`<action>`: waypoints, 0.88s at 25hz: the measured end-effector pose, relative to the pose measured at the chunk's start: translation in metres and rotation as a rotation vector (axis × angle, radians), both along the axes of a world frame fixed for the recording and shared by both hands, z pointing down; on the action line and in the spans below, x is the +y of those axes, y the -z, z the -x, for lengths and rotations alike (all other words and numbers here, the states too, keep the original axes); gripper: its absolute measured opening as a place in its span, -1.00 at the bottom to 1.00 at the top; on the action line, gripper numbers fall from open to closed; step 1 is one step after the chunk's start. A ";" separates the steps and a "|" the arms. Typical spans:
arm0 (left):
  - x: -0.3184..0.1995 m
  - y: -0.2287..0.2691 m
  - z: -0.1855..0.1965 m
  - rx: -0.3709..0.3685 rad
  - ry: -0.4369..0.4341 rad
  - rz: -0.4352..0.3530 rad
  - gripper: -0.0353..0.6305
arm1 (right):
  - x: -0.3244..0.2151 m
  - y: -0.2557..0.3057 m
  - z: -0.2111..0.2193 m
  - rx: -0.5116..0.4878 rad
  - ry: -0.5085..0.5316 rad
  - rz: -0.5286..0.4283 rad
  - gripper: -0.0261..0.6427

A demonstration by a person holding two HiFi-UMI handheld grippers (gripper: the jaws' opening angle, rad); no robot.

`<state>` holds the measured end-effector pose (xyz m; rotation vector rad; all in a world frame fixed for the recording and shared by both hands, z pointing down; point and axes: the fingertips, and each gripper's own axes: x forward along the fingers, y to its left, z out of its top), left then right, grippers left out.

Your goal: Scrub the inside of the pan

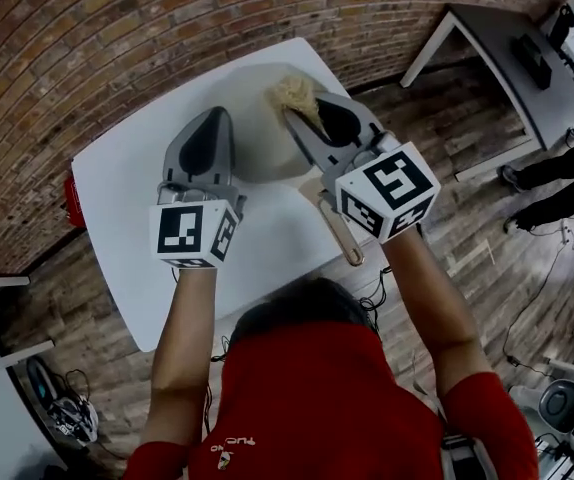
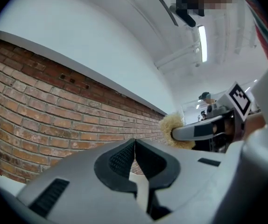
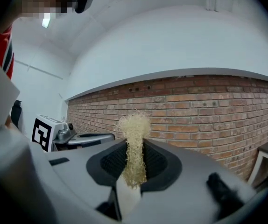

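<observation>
The pan sits on the desk below and ahead of both tools. My right hand-held gripper is clamped on a straw-coloured scrubber, while my left hand-held gripper is closed on nothing. Both point up at the brick wall, so I judge scrubbing hasn't made contact; next I'd tip the right one down into the pan.

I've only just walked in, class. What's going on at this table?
A person in a red top stands at a white table with a gripper in each hand. The right gripper is shut on a straw-coloured scrubber. The left gripper is shut on nothing. Both are held over a pan on the table. Both gripper views face the brick wall, not the pan, so the scrubber looks lifted rather than pressed in.
</observation>
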<state>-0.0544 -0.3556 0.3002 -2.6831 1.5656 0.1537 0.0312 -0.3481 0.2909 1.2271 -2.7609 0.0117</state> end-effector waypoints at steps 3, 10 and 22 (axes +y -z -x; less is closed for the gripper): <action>-0.016 -0.006 -0.004 -0.010 0.020 -0.001 -0.85 | -0.023 -0.009 0.001 0.012 0.020 0.032 -0.66; -0.052 -0.025 -0.005 -0.011 0.107 0.028 -0.85 | -0.069 -0.040 0.011 0.058 0.103 0.114 -0.66; -0.076 -0.063 0.007 -0.066 0.202 0.071 -0.85 | -0.114 -0.123 0.045 0.226 0.174 0.368 -0.66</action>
